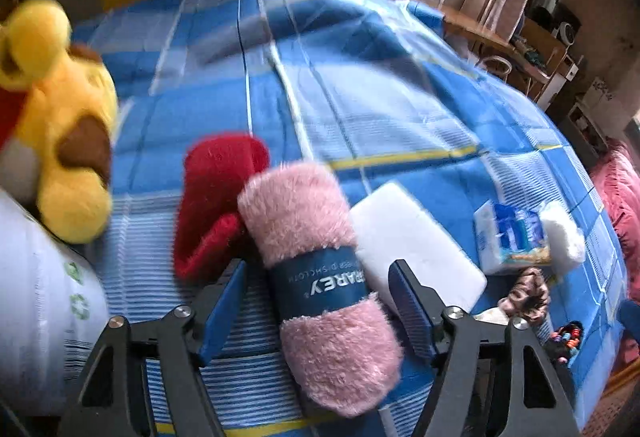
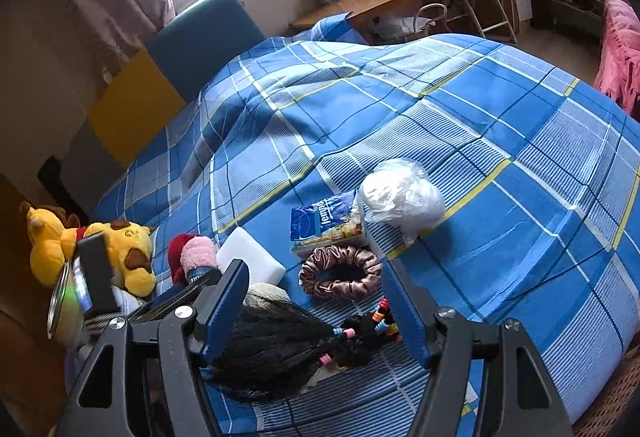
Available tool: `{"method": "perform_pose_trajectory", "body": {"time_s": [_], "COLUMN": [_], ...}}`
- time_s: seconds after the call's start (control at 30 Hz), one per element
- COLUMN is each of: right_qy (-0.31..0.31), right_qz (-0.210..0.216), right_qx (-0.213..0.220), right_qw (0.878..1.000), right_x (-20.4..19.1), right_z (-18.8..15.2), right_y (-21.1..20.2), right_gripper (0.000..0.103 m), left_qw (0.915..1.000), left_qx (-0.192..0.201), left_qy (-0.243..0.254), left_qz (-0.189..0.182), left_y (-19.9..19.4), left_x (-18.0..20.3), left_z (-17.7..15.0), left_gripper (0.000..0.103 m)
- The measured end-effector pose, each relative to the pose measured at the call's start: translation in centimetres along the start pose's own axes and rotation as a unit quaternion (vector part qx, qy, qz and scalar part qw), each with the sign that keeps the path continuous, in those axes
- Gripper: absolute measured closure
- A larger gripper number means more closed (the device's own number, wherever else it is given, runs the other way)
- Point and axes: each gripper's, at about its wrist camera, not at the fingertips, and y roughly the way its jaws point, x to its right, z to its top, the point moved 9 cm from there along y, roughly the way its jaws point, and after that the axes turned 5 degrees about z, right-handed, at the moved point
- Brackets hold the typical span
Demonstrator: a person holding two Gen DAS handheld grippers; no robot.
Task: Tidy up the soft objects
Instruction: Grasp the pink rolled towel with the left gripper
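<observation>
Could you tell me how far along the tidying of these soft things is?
Hard to call anything done. In hand: the left gripper straddles the pink rolled cloth, not yet clamped. Left: the scrunchie, wig and tissue pack lie loose on the bedspread.

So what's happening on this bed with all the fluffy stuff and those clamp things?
Someone is tidying soft items on the plaid bedspread with two hand-held grippers. The left gripper straddles a rolled pink towel, pads not visibly pressing on it. The right gripper hangs open over a black wig, near a brown scrunchie. A yellow plush toy lies alongside.
</observation>
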Motion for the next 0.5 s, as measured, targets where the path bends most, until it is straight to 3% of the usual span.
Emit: {"method": "perform_pose_trajectory", "body": {"time_s": [0.03, 0.1, 0.3, 0.5], "right_qy": [-0.001, 0.001, 0.005, -0.001], "right_qz": [-0.001, -0.003, -0.007, 0.013], "right_qx": [0.000, 0.000, 0.000, -0.019], "right_qw": [1.000, 1.000, 1.000, 1.000], "right_x": [0.0, 0.2, 0.6, -0.1], "right_z": [0.0, 0.0, 0.0, -0.5], "right_y": [0.0, 0.1, 0.1, 0.7], "right_gripper": [0.033, 0.033, 0.033, 0.033], "left_qw": [0.9996, 0.9998, 0.9996, 1.0000], "left_qx": [-0.001, 0.002, 0.004, -0.006], "left_qy": [-0.014, -0.012, -0.006, -0.003], "left_qz": [-0.027, -0.016, -0.028, 0.007], "left_y": [-0.1, -0.6, -4.1, -8.4], "left_x": [0.0, -0.2, -0.8, -2.6], "left_z": [-0.2, -0.4, -3.3, -10.2], "left_gripper": [0.054, 0.064, 0.067, 0.066]}}
